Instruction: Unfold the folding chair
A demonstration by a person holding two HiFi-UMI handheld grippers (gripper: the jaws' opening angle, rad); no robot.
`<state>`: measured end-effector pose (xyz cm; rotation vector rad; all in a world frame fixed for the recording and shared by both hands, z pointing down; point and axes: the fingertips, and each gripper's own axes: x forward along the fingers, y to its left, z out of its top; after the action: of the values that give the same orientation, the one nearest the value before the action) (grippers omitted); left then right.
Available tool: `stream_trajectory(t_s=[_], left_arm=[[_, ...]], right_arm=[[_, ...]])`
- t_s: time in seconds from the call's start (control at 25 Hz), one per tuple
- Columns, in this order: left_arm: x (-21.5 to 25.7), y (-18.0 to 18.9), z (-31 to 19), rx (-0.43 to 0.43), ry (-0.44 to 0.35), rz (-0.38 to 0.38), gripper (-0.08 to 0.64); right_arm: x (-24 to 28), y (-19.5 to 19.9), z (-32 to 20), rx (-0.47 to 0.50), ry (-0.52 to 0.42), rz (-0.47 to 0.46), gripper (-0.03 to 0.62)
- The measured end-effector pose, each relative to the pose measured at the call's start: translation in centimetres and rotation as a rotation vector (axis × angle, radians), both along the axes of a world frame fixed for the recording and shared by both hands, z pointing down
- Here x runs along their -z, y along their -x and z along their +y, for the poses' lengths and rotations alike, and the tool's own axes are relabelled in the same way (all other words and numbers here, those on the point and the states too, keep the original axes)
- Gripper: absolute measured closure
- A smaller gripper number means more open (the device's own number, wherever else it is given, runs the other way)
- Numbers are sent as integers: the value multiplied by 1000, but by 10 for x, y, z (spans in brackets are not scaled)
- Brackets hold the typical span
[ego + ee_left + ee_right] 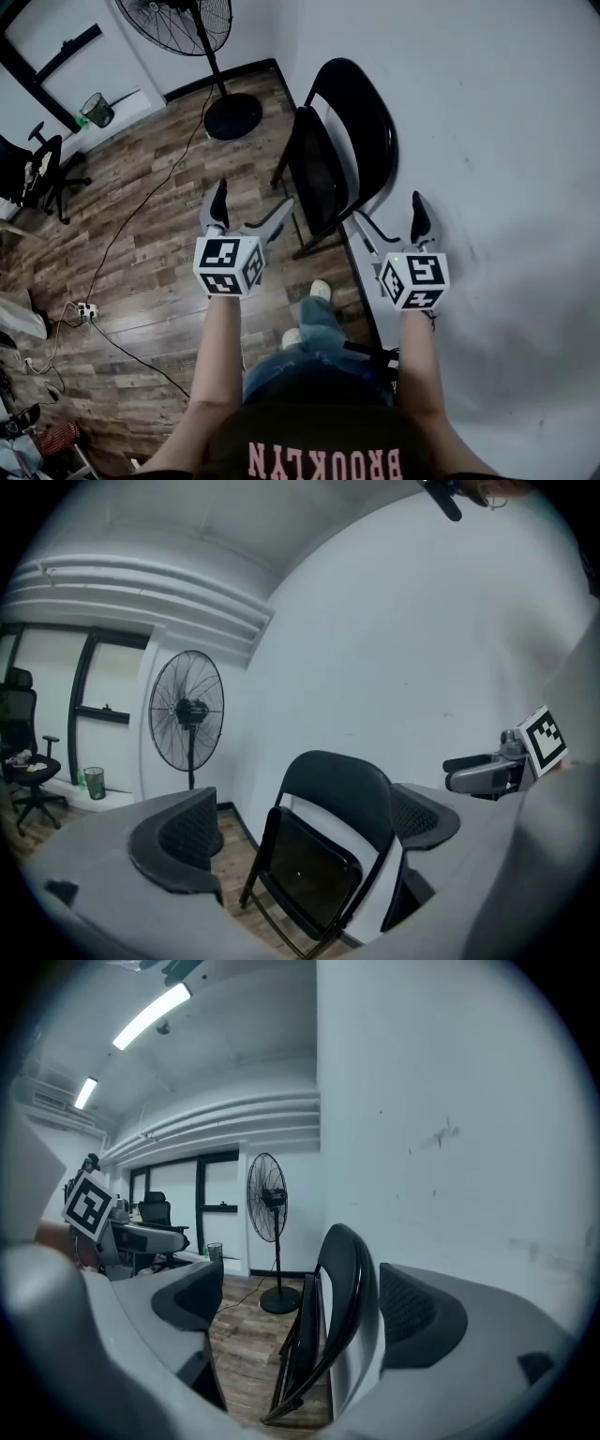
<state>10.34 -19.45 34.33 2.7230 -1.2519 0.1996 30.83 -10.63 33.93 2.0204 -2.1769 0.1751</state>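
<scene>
Leaning folded, folding chair (361, 122) ahead of left gripper (248, 211) and right gripper (392, 225), jaws released, empty.

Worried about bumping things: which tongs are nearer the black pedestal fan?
Left. Left tongs sit on the black pedestal fan's side of the folded black chair; right tongs sit beyond it.

Your left gripper (305, 829) holds its jaws wide apart, the pads touching nothing. Through the gap you see the folding chair (330, 794), folded, standing close against the white wall (412, 649). A pedestal fan (187, 710) stands to the chair's left, and your right gripper (469, 771) shows near the right edge.
</scene>
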Motion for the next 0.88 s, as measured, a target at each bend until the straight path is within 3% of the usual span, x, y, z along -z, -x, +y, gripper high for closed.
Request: stream_trajectory(t_s=[0.36,0.72,0.88], left_arm=[[-26,-21,-54,53,89,-26,-9],[-64,-50,-90,41,187,-66,-9],[-93,-74,-107,17,260,-39,-9]], right_arm=[[-65,-54,-71,-179,160,-195,101],[-94,-65,-114,-217,220,-262,150],[-100,-64,-117,-194,219,-280,187]])
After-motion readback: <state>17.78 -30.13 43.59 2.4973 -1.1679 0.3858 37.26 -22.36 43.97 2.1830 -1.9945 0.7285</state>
